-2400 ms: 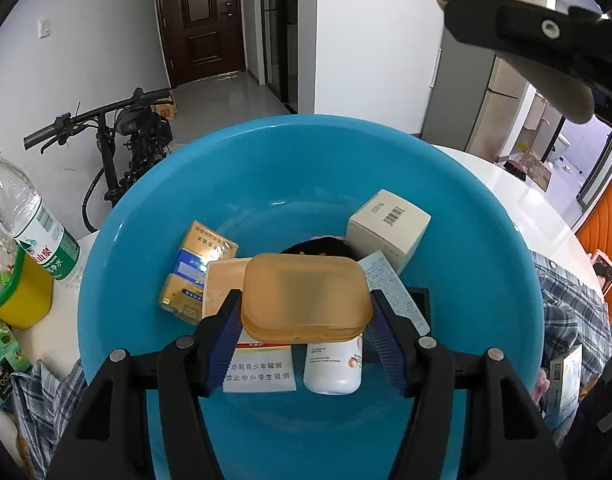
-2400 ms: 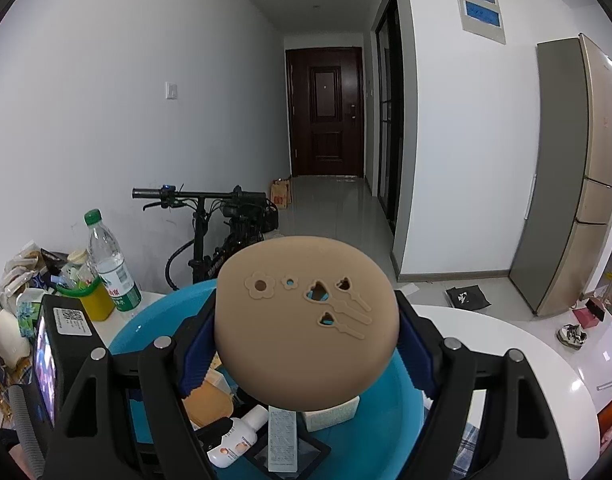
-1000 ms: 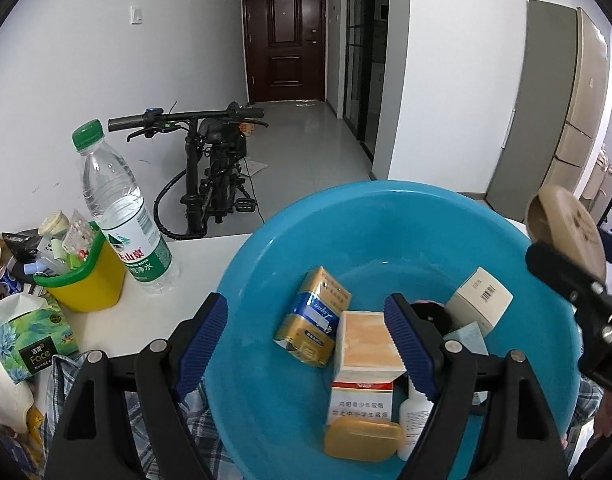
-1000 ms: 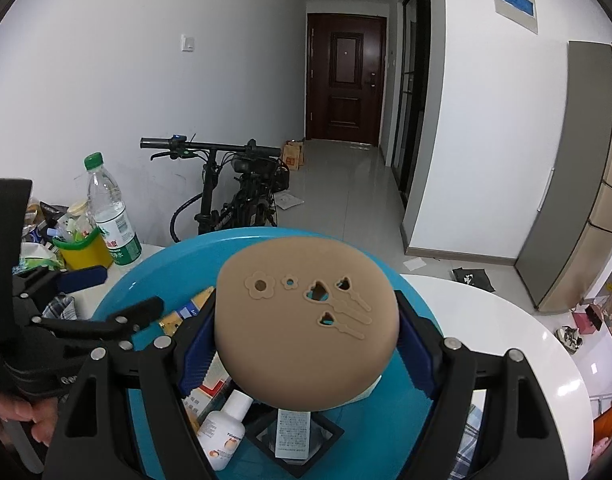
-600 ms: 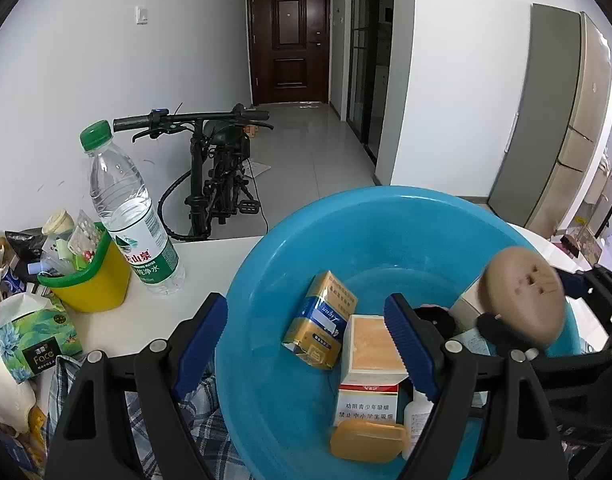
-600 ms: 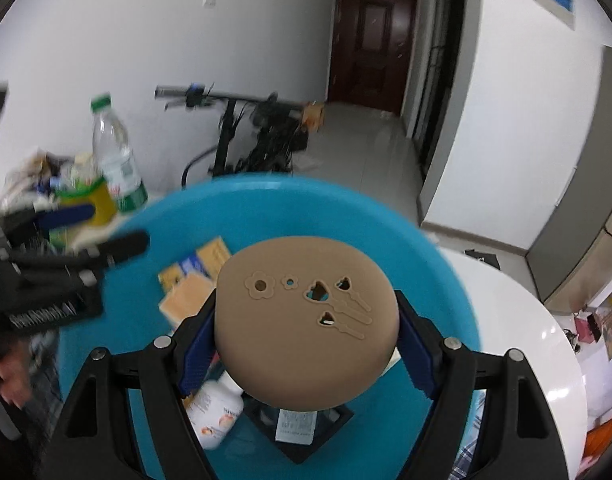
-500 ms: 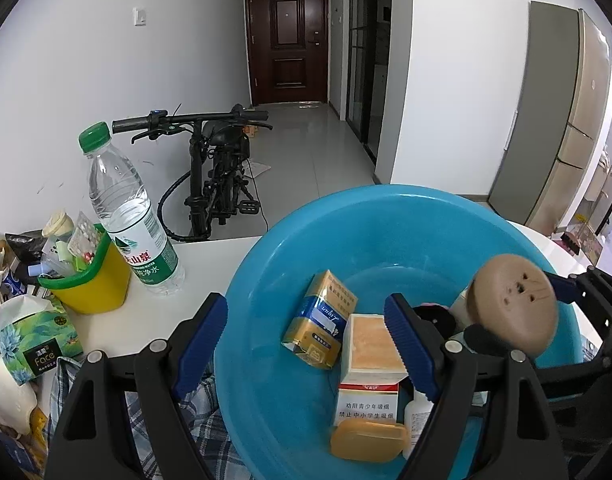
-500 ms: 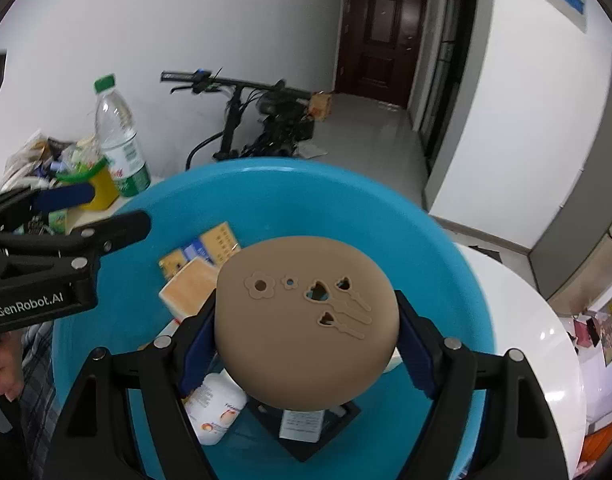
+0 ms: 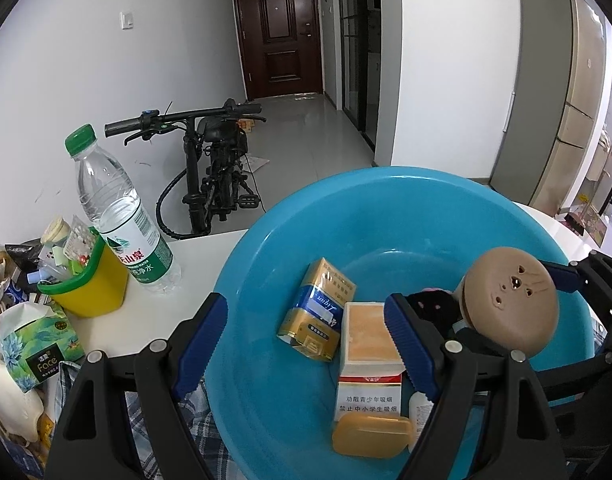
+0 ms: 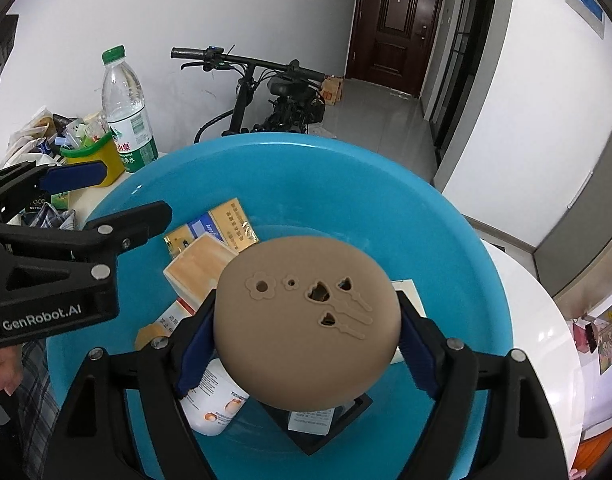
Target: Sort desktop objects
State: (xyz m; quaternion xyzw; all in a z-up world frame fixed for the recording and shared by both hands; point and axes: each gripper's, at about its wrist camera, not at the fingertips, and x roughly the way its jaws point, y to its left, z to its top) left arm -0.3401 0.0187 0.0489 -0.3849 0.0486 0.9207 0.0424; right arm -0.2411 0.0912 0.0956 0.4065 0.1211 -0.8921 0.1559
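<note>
Since 2.4 s ago the left gripper (image 9: 306, 332) has let go of the one amber soap case (image 9: 371, 436), which now lies in the blue basin (image 9: 266, 248) near its near rim, and its fingers gape wide with nothing between them; the right gripper (image 10: 306, 336) has come over the basin, clamped on one round tan compact (image 10: 306, 320). Inside the basin lie two cigarette packs, gold (image 9: 316, 310) and orange-topped (image 9: 368, 344), one white bottle (image 10: 214, 404) and one black tray (image 10: 318, 424); by the desk's left edge stand one water bottle (image 9: 118, 216) and one yellow cup (image 9: 90, 284)
</note>
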